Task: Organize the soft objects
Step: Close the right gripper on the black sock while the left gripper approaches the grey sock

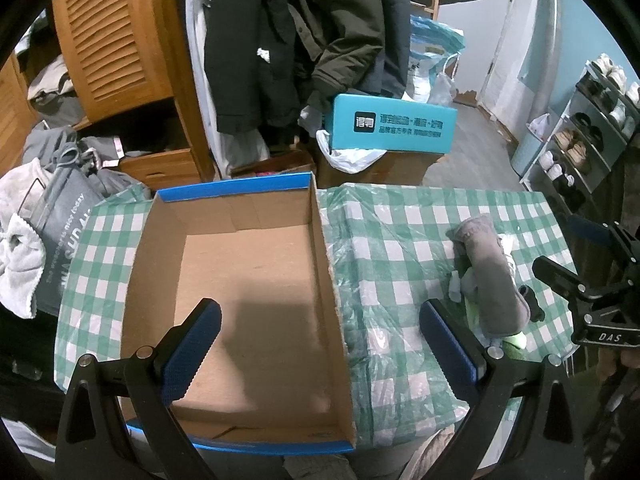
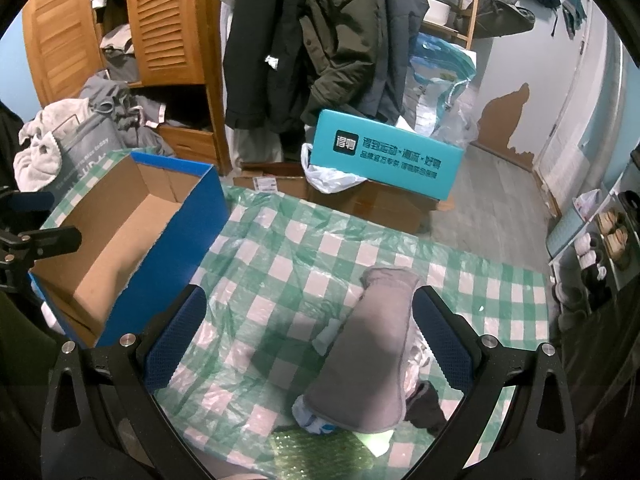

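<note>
One blue cardboard box [image 1: 240, 300] on the checked bench [image 1: 400, 240], bare inside. One grey sock [image 2: 372, 352] atop a small pile beside it. Left gripper [image 1: 320, 344] and right gripper [image 2: 308, 344] jaws both apart, holding nothing.

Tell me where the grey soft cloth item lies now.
The grey soft cloth item lies on the green checked tablecloth, right of the open blue cardboard box, between the open right gripper fingers.
</note>
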### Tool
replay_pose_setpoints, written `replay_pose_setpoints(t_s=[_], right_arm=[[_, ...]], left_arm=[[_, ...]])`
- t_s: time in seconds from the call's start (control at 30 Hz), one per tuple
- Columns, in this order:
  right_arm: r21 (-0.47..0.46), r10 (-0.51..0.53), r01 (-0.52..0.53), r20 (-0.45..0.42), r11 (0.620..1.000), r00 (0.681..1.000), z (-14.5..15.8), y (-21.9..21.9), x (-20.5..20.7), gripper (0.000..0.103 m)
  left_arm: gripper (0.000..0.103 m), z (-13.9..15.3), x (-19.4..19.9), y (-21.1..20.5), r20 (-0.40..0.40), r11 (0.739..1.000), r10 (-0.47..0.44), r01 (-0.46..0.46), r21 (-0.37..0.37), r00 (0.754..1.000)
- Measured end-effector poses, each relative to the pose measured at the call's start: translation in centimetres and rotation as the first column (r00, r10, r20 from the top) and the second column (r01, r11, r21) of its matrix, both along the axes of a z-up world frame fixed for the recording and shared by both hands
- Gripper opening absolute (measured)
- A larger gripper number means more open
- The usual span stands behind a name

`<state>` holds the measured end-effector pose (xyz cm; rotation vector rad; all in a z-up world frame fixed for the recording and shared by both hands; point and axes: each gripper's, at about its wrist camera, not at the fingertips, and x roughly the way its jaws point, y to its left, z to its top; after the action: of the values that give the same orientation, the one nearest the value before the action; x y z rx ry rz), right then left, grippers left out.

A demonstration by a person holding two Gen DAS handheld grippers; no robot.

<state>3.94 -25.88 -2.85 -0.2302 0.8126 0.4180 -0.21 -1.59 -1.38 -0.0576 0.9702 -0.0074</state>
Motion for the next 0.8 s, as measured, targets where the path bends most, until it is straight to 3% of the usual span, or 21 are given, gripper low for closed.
replay_pose_setpoints(t_s=[0.8], right_arm=[[-0.013,-0.223,0.223,-0.08,0.975,0.971,-2.2,-11.0,1.9,0.101]], left_arm=[[0.101,-1.9,3.9,-6.7,-0.15,0.993,-0.116,0.112,-0.035,0.982]])
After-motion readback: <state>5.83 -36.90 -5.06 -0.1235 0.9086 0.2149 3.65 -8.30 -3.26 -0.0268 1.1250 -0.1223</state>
